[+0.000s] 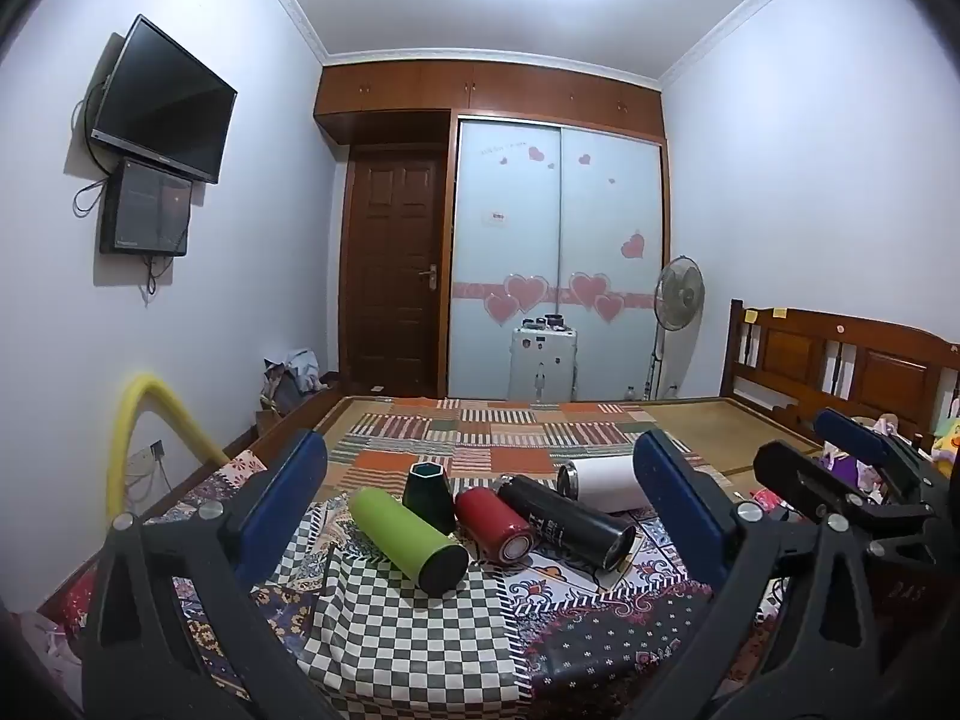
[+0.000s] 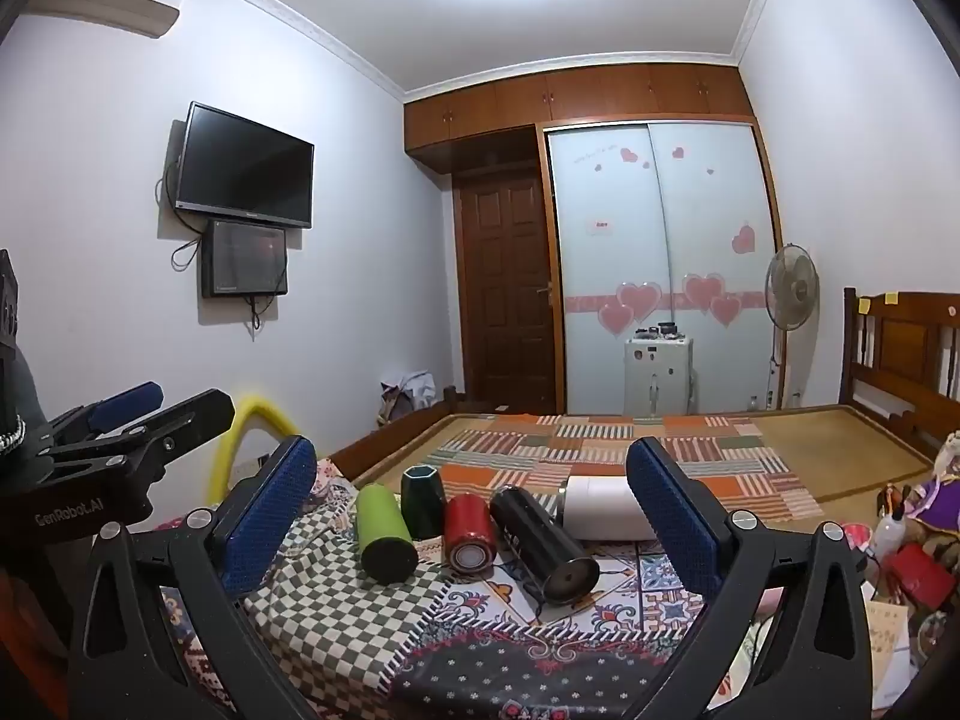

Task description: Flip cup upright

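Observation:
Several cups sit on a patterned cloth on the bed. A lime green cup [image 1: 408,540] [image 2: 384,534], a red cup [image 1: 495,525] [image 2: 470,531], a black cup [image 1: 567,519] [image 2: 543,540] and a white cup [image 1: 603,483] [image 2: 603,507] lie on their sides. A dark green hexagonal cup [image 1: 429,495] [image 2: 423,501] stands upright behind the green one. My left gripper [image 1: 480,504] is open and empty, held short of the cups. My right gripper [image 2: 471,510] is open and empty, likewise short of them; it also shows in the left wrist view [image 1: 840,450].
The bed's wooden headboard [image 1: 840,366] rises at the right, with toys and clutter [image 2: 912,534] below it. A yellow foam tube [image 1: 150,420] arches at the left bed edge. A fan [image 2: 792,294] and white cabinet [image 2: 657,375] stand by the wardrobe.

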Motion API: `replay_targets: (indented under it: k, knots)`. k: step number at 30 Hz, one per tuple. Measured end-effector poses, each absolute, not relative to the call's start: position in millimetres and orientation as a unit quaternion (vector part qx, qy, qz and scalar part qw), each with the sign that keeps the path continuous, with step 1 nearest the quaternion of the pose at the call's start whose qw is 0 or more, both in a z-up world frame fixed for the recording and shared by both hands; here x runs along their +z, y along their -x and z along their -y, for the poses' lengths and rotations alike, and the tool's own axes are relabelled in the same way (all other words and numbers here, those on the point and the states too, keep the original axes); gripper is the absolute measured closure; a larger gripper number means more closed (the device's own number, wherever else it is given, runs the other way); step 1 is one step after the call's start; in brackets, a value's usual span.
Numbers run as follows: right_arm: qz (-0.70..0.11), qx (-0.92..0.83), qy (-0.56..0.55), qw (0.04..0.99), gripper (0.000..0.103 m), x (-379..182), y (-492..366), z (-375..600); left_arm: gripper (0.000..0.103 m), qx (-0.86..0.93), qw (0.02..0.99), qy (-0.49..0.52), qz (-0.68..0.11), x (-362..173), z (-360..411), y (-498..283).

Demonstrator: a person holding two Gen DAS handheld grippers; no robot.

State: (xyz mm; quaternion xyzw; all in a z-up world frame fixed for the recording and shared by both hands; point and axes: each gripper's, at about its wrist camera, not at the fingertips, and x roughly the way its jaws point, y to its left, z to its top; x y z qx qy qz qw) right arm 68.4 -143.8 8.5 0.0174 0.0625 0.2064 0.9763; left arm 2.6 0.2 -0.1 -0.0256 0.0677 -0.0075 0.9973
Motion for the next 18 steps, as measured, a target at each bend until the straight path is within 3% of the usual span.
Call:
replay_targets:
  k: [18]
  knots:
    - [-0.062,0.206,-0.019,0.976,0.000,9,-68,144,0.000,-0.003,0.998,0.027,-0.060,-2,-3,1]
